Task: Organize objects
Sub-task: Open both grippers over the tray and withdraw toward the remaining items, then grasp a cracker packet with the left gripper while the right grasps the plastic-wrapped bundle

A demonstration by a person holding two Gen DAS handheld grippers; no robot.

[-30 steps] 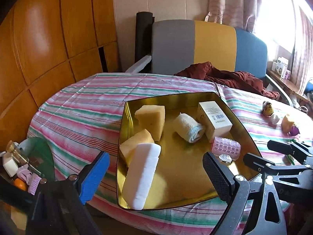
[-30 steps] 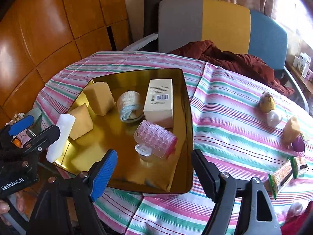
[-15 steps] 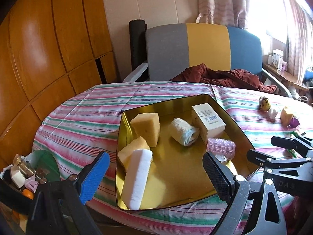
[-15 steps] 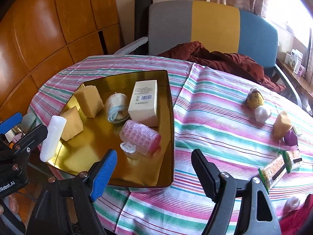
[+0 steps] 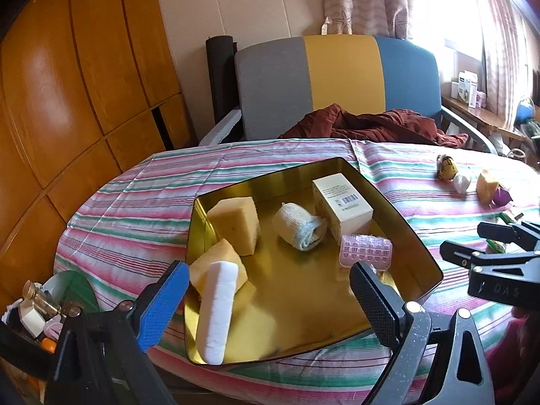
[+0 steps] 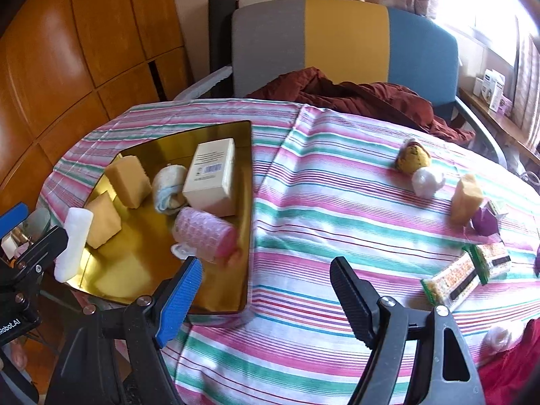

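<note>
The left gripper (image 5: 266, 298) had its fingers (image 5: 162, 300) spread wide with nothing between them, held over the near edge of the gold tray (image 5: 405, 236) and touching none of its contents. The right gripper (image 6: 265, 298) was likewise wide and empty, above the striped cloth (image 6: 337, 202) of the counter just beside the tray's right wall. Inside the tray lay two yellow sponges (image 5: 236, 224), a white foam block (image 5: 217, 310) leaning on the nearer sponge, a rolled bandage (image 5: 300, 227), a cream box (image 5: 341, 202) and a pink hair roller (image 5: 366, 249) touching the box. Well apart on the cloth to the right sat a yellow toy (image 6: 411, 158), a white lump (image 6: 427, 180) touching it, another sponge (image 6: 467, 199), a purple piece (image 6: 486, 224) and two snack bars (image 6: 465, 275). The roller was smeared by blur in the right view, and a small clear thing at its near end could not be made out. A white item (image 6: 496, 341) at the lower right was cut off by a red sleeve (image 6: 513, 368). The bin (image 5: 37, 307) at lower left was half hidden behind the left fingers.
</note>
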